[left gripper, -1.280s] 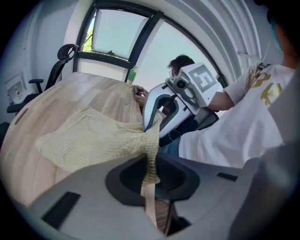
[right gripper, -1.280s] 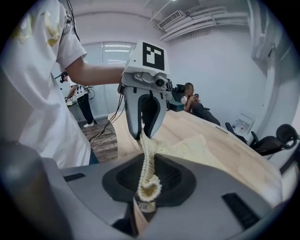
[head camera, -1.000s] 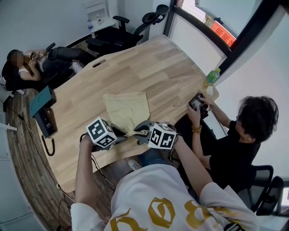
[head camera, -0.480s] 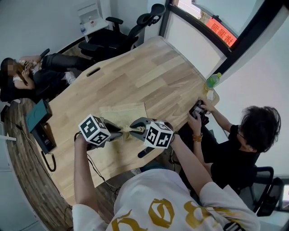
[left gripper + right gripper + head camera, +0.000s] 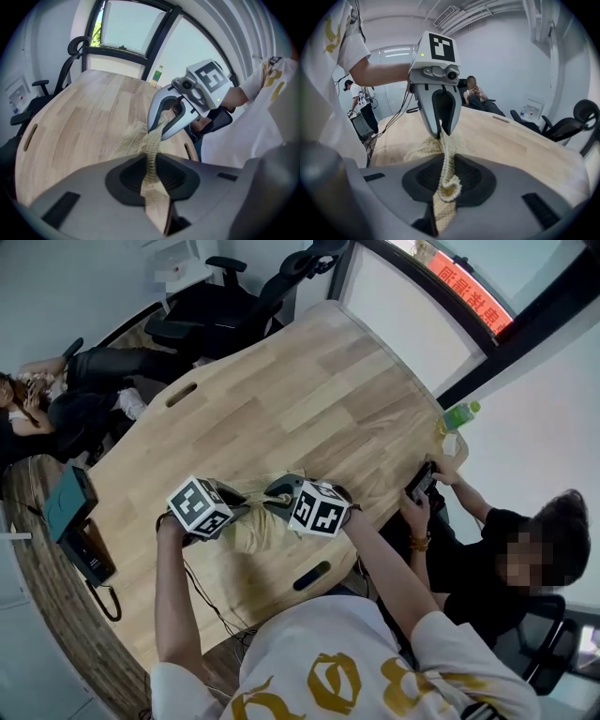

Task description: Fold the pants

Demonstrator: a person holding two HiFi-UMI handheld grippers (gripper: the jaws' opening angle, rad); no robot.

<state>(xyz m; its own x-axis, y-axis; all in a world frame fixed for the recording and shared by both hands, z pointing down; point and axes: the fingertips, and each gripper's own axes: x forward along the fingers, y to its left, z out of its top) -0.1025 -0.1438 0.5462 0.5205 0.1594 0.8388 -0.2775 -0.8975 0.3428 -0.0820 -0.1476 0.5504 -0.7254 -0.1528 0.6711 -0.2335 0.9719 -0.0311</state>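
The pants (image 5: pixel 255 534) are beige checked cloth, bunched low over the wooden table (image 5: pixel 309 399) between my two grippers. My left gripper (image 5: pixel 243 512) is shut on one part of the cloth edge, and its own view shows the fabric (image 5: pixel 151 161) pinched between the jaws. My right gripper (image 5: pixel 275 503) faces it, a short way off, shut on the same edge (image 5: pixel 445 180). Each gripper shows in the other's view: the right gripper (image 5: pixel 165 123) and the left gripper (image 5: pixel 439 123). Most of the pants lies hidden under the grippers.
A person (image 5: pixel 511 563) sits at the table's right edge with a phone (image 5: pixel 421 486). A green bottle (image 5: pixel 458 415) stands at the corner beyond. Another person (image 5: pixel 37 395) sits far left. Office chairs (image 5: pixel 220 301) stand behind the table. A teal box (image 5: pixel 64 504) sits at left. A table slot (image 5: pixel 313 575) lies near me.
Both grippers have carried the held edge of the pants away from me, further onto the table and a little lower. The flat cloth that lay beyond them is now mostly covered.
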